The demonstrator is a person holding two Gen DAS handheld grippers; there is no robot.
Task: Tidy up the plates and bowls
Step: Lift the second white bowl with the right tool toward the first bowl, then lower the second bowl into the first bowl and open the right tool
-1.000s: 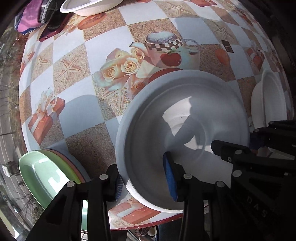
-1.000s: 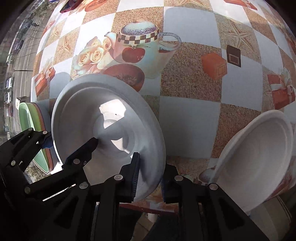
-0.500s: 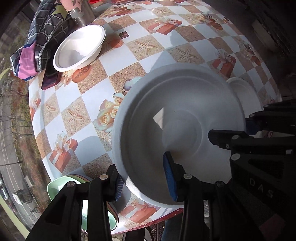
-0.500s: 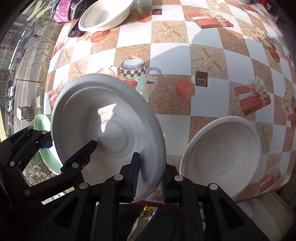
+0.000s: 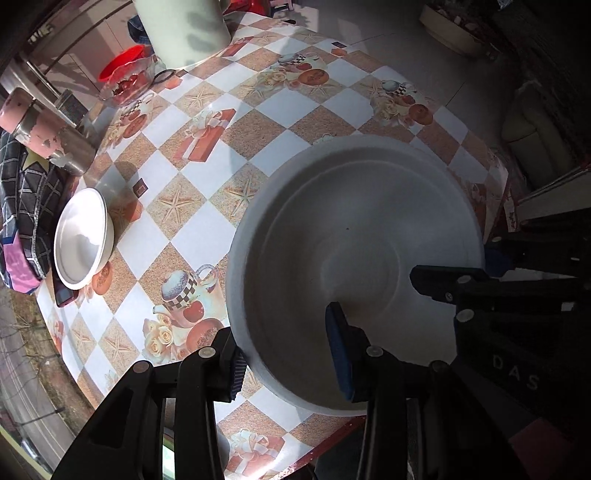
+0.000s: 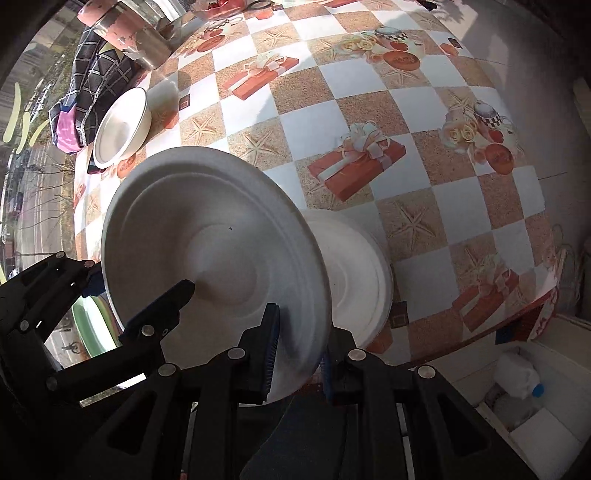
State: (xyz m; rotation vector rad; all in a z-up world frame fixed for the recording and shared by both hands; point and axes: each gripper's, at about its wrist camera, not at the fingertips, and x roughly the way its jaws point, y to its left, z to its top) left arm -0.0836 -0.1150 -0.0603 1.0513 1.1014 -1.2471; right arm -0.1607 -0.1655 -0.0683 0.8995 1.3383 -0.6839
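so, working outward from the white plate (image 5: 354,273): the left gripper (image 5: 288,350) is clamped on its left rim and the right gripper (image 6: 299,350) is pinched narrow on its right rim, carrying it above the bench (image 5: 258,96). keep both grips level and moving together; a second white plate (image 6: 354,280) lies just right of it and looks the likely stacking spot.

The plate (image 6: 207,236) sits lower left of centre in the right wrist view, above the table (image 6: 369,88), overlapping a second plate (image 6: 358,273) on the table just to its right. A bowl (image 6: 122,125) lies at upper left, a folded cloth (image 6: 88,88) behind it, a cup (image 6: 136,33) further up
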